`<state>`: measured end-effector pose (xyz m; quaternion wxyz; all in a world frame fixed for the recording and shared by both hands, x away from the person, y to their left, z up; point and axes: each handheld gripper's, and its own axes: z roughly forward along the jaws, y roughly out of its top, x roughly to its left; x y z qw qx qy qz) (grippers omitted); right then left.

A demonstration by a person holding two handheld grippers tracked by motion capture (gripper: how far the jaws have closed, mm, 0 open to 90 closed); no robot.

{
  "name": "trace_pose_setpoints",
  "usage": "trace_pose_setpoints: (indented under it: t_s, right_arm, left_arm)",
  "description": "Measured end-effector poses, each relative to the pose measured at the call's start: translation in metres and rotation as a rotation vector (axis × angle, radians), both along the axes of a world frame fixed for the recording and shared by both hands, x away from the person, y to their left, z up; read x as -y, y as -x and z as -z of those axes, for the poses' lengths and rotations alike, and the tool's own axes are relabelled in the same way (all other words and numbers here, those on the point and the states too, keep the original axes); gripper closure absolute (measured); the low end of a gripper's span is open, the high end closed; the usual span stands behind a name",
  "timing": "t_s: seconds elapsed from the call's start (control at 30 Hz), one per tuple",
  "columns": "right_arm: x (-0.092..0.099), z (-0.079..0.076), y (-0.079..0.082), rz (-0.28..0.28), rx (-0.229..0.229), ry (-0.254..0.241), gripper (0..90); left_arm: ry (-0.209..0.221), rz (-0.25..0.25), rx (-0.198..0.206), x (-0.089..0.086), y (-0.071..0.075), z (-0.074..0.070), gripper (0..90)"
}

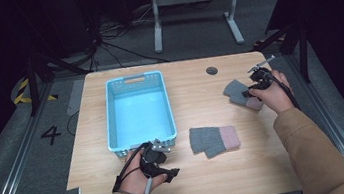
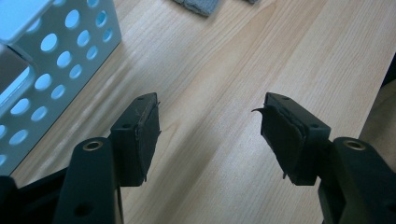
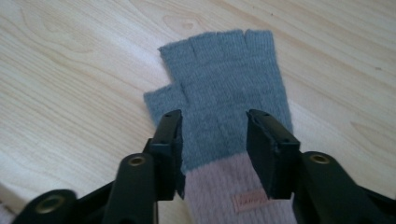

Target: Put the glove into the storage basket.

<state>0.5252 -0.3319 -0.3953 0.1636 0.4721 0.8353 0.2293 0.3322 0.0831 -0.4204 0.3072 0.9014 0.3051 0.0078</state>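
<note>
Two grey fingerless gloves with pink cuffs lie on the wooden table (image 1: 206, 183). One glove (image 1: 213, 140) lies flat near the middle. The other glove (image 1: 237, 91) lies at the right, under my right gripper (image 1: 252, 86). In the right gripper view that glove (image 3: 224, 79) is spread flat, fingers pointing away, and my right gripper (image 3: 214, 140) stands open just above it near the cuff, the pads not pressing on it. My left gripper (image 1: 165, 159) is at the near left, open over bare wood (image 2: 210, 130), holding nothing.
A light blue perforated basket (image 1: 112, 115) stands at the left of the table, its near corner (image 2: 60, 60) right beside my left gripper. A round cable hole (image 1: 212, 70) sits near the far edge. The table's right edge runs close to the right hand.
</note>
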Motion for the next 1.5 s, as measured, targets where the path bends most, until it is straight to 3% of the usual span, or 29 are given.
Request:
trace_pose_setpoints:
  t_s: [0.33, 0.9, 1.17, 1.33, 1.5]
  right_arm:
    - [0.000, 0.017, -0.015, 0.032, 0.005, 0.032, 46.2]
    - [0.003, 0.034, -0.022, 0.025, -0.040, 0.040, 45.3]
    - [0.003, 0.034, -0.021, 0.050, -0.060, 0.015, 57.9]
    - [0.000, 0.033, -0.020, 0.052, -0.064, 0.040, 74.3]
    - [-0.002, 0.030, -0.019, 0.054, -0.063, 0.052, 81.3]
  left_arm:
    - [0.003, -0.002, 0.001, -0.001, 0.000, 0.001, 37.5]
    - [0.002, -0.007, -0.003, -0.001, -0.001, 0.002, 37.3]
    - [0.002, -0.001, -0.002, -0.001, -0.001, 0.003, 37.2]
    - [0.003, -0.003, -0.004, -0.001, -0.001, 0.003, 37.1]
    - [0.004, -0.006, -0.007, -0.002, -0.002, 0.003, 37.1]
